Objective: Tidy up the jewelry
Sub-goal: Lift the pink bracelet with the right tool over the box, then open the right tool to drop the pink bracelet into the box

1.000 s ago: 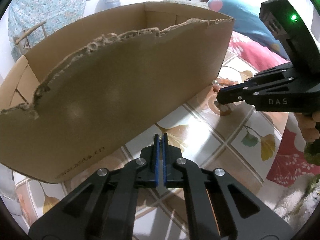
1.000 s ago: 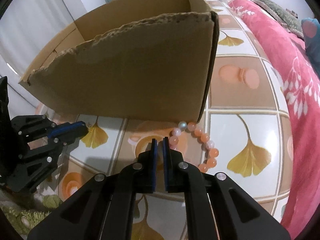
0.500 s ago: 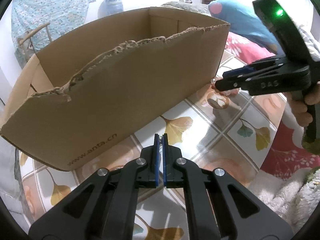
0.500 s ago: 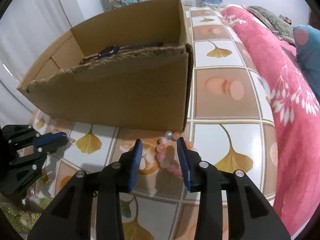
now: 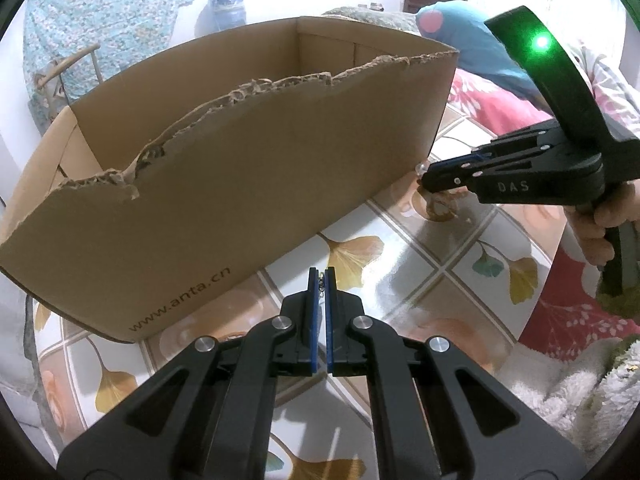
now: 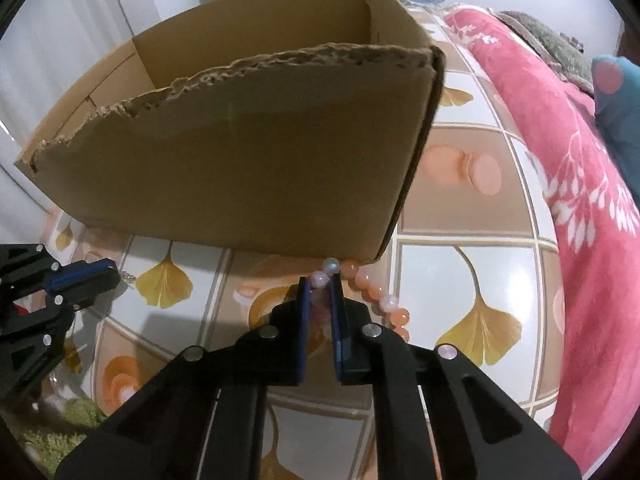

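A torn-edged cardboard box [image 5: 224,168] stands on the tiled floor; it also shows in the right wrist view [image 6: 248,152]. My left gripper [image 5: 320,276] is shut on a small thin chain piece [image 5: 320,279], held above the floor in front of the box. My right gripper [image 6: 321,285] is shut on a pink and orange bead bracelet [image 6: 372,292] by the box's right corner, the rest of the beads trailing on the floor. The right gripper shows in the left wrist view [image 5: 430,178], and the left gripper shows in the right wrist view [image 6: 108,278].
A red floral blanket [image 6: 572,184] lies along the right. A blue pillow [image 5: 464,40] and a water jug [image 5: 226,10] are behind the box. A white fluffy rug [image 5: 576,392] and a green rug [image 6: 68,420] are near the floor's edge.
My right gripper opened around the bracelet half a second ago and has now closed on its beads. My left gripper stayed shut and pulled back a little from the box.
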Available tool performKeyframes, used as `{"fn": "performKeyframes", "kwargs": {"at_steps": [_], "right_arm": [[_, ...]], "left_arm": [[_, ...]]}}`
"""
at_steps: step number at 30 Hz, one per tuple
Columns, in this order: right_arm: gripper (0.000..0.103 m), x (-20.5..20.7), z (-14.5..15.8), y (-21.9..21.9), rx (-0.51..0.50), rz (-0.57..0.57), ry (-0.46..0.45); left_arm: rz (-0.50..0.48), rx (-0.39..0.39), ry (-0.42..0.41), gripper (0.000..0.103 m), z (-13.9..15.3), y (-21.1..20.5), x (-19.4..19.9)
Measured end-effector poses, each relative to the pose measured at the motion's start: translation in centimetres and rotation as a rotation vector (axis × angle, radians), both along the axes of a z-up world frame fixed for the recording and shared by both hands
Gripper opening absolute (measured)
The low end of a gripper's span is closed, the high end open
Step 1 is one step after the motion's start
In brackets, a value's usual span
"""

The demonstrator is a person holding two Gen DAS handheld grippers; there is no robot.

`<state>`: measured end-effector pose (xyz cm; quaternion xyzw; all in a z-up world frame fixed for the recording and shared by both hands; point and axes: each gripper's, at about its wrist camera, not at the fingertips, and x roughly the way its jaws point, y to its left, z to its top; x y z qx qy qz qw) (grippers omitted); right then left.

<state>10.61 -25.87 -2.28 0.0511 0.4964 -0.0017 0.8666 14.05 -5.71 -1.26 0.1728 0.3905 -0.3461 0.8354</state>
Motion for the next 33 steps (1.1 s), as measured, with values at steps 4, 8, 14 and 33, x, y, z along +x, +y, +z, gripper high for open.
{"fn": "performKeyframes", "kwargs": {"at_steps": [4, 8, 14, 33], "right_arm": [[0.010, -1.4, 1.0, -0.3, 0.049, -0.007, -0.021], [0.010, -2.9, 3.0, -1.6, 0.135, -0.036, -0.058], [0.010, -4.2, 6.9, -2.7, 0.252, -0.054, -0.164], [0.010, 3.2, 15.0, -3.6, 0.267, 0.114, -0.390]], "left_arm": [[0.002, -0.011, -0.008, 0.002, 0.4, -0.1, -0.3], [-0.013, -0.029, -0.026, 0.002, 1.3, -0.2, -0.9], [-0.075, -0.114, -0.081, 0.002, 5.1, -0.4, -2.2], [-0.135, -0.299, 0.046, 0.002, 11.4, -4.5, 6.3]]}}
